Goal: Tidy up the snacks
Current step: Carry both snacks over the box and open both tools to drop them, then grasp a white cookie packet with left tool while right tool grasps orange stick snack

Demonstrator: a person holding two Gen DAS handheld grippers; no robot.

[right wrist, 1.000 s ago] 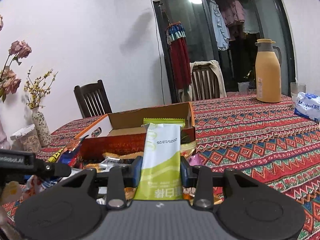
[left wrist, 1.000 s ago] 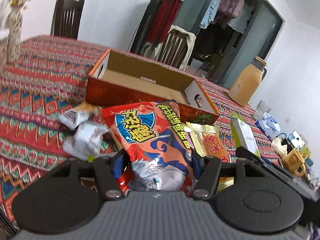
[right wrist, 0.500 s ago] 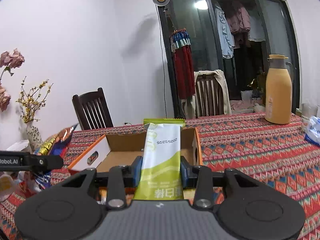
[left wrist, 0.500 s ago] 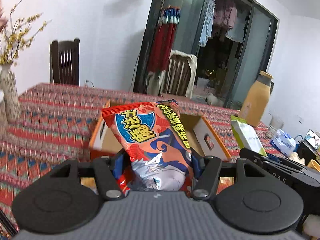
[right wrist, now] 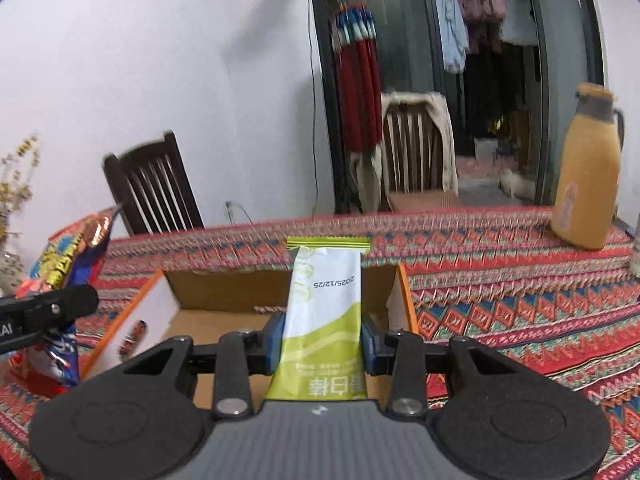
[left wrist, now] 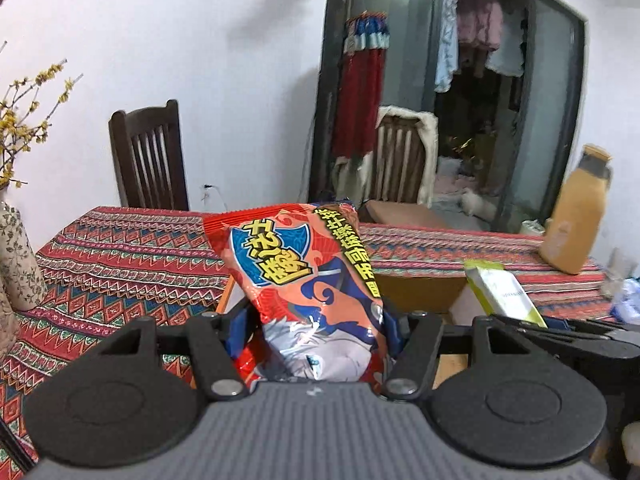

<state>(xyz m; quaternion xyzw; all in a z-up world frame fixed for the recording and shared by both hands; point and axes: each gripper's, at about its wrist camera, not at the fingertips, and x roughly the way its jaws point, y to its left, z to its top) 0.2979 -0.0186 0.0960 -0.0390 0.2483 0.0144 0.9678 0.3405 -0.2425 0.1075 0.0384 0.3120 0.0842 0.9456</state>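
— Two packets are up off the desk (right wrist: 500,280), one in each gripper. Which is on the left?

— The left gripper (left wrist: 316,320) has its fingers (left wrist: 236,328) closed on the lower part of a red snack bag (left wrist: 304,280) with a blue and yellow logo. The bag stands upright between them, its top edge well above the fingertips.

— And what lies past those fingers?

— Beyond and below them is the edge of a cardboard box (left wrist: 416,288), mostly hidden by the bag. Far to the left of the fingers stands a flowered vase (left wrist: 18,264) with yellow twigs.

— The right side?

— The right gripper (right wrist: 322,340) has its fingers (right wrist: 274,340) drawn in narrow, pressing both edges of a green and white bar wrapper (right wrist: 324,304). It stands upright too, with a printed date near its top.

— Where is the box from there?

— Straight ahead of and under the right fingers, open side up; what shows of its brown bottom is bare. The red bag and left gripper show just left of it.

— Anything further right?

— A tan jug (right wrist: 588,176) stands on the patterned cloth, well apart from the fingers, toward the far right corner.
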